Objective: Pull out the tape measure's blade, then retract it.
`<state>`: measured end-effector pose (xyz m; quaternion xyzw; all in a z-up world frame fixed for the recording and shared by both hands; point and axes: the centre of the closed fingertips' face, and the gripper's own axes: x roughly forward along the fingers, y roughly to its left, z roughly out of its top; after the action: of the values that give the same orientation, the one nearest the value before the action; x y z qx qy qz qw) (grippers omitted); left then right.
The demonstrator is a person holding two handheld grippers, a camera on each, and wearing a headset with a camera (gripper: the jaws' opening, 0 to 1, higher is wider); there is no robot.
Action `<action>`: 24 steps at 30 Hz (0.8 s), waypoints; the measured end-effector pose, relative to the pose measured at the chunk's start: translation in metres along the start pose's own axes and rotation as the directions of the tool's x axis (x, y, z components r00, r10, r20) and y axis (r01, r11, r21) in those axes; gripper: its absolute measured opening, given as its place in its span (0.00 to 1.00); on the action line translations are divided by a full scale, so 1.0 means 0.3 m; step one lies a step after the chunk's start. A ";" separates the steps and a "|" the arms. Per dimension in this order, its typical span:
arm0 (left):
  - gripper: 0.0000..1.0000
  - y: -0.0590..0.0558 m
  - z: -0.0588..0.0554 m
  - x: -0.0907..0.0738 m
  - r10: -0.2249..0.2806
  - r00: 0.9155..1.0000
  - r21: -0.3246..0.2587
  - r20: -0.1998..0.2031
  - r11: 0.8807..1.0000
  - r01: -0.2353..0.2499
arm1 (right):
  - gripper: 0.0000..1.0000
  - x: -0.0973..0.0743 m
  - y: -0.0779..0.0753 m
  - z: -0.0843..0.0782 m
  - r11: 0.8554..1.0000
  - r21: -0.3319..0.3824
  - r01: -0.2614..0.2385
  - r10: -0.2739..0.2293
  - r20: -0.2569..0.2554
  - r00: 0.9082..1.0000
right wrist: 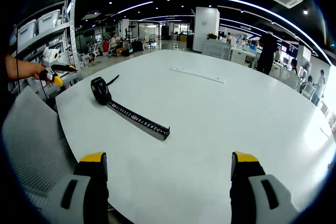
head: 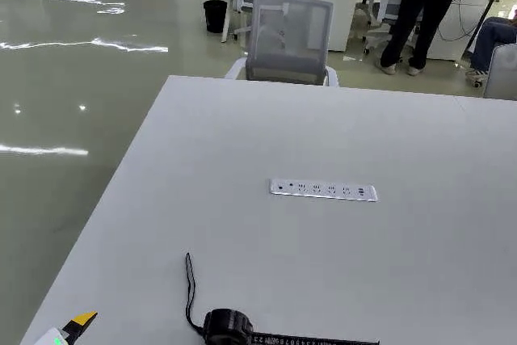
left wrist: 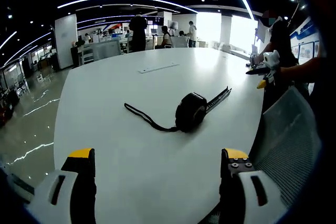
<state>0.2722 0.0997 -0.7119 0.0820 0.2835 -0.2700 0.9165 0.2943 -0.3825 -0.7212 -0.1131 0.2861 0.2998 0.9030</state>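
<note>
One white table (head: 339, 127), long, with rounded ends. One grey mesh chair (head: 288, 38) pushed in at its far side. One black bin (head: 215, 15) on the floor beyond. One inset power strip (head: 323, 190) lying mid-table.

One tape measure (head: 227, 327): black round case resting on the tabletop close to the near edge, toward the person's left. Its blade (right wrist: 137, 120) is out, flat on the table and running from the case along the near edge toward the person's right; the hooked end lies free on the surface. One black strap (head: 190, 288) trails from the case toward the far side.

Two grippers, both clear of the tape measure.
- Left gripper (left wrist: 157, 153): jaws spread wide with nothing between them, aimed across the table at the case from the strap side. In the right gripper view a hand holds it up beside the table's corner, near the case but apart from it.
- Right gripper (right wrist: 168, 157): jaws likewise released and empty, aimed over the table's edge with the blade's free end ahead of them. In the left gripper view a hand holds it raised off the table's edge, past the blade's end.
</note>
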 end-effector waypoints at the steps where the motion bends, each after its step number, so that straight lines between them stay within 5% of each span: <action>1: 0.99 -0.003 0.000 -0.006 0.000 1.000 -0.003 0.006 1.000 0.000 | 1.00 -0.003 0.001 0.001 1.000 0.004 0.000 0.000 0.003 1.000; 13: 0.99 -0.010 0.016 -0.111 0.030 0.997 -0.025 0.068 0.999 -0.028 | 1.00 -0.072 0.020 -0.019 1.000 -0.007 0.018 -0.018 0.013 1.000; 20: 0.99 -0.002 -0.081 -0.174 0.055 0.998 -0.089 0.027 0.995 -0.053 | 1.00 -0.133 0.032 -0.008 0.999 0.005 0.036 -0.037 0.030 0.999; 24: 0.99 0.014 -0.100 -0.199 0.066 0.997 -0.103 0.035 0.993 -0.062 | 1.00 -0.159 0.051 -0.026 0.999 0.040 0.032 -0.033 0.034 0.999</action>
<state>0.2188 0.1391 -0.7030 0.0390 0.2768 -0.2273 0.9328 0.2502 -0.3961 -0.7001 -0.0947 0.2746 0.2812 0.9146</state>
